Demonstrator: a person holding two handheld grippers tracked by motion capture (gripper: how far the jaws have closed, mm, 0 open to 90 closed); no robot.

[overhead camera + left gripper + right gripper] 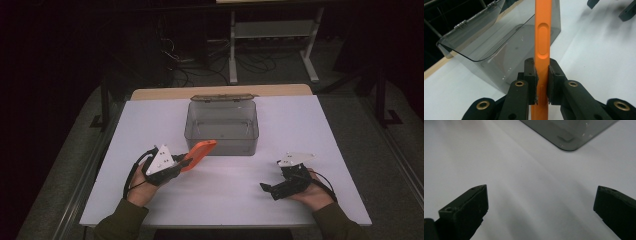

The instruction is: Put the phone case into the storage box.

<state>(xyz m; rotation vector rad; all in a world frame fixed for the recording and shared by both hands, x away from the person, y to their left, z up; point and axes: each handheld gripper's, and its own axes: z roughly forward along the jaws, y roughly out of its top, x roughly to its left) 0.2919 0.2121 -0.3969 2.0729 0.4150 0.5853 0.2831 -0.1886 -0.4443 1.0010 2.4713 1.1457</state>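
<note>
An orange phone case (199, 153) is held edge-on in my left gripper (181, 162), which is shut on its lower end (541, 75). The case hangs above the table just in front of the front left corner of a smoky transparent box (221, 127), whose lid stands open at the back. In the left gripper view the case (542, 37) rises straight up between the pads, with the box (499, 45) behind it. My right gripper (267, 189) rests low over the white table at the front right, open and empty, its jaws wide apart (541, 202). A corner of the box (569, 135) lies ahead of it.
The white table top (225, 180) spreads around the box, with its wooden back edge (165, 93) behind. A metal table frame (272, 30) and cables stand on the dark floor beyond. The person's hands and green sleeves come in at the bottom.
</note>
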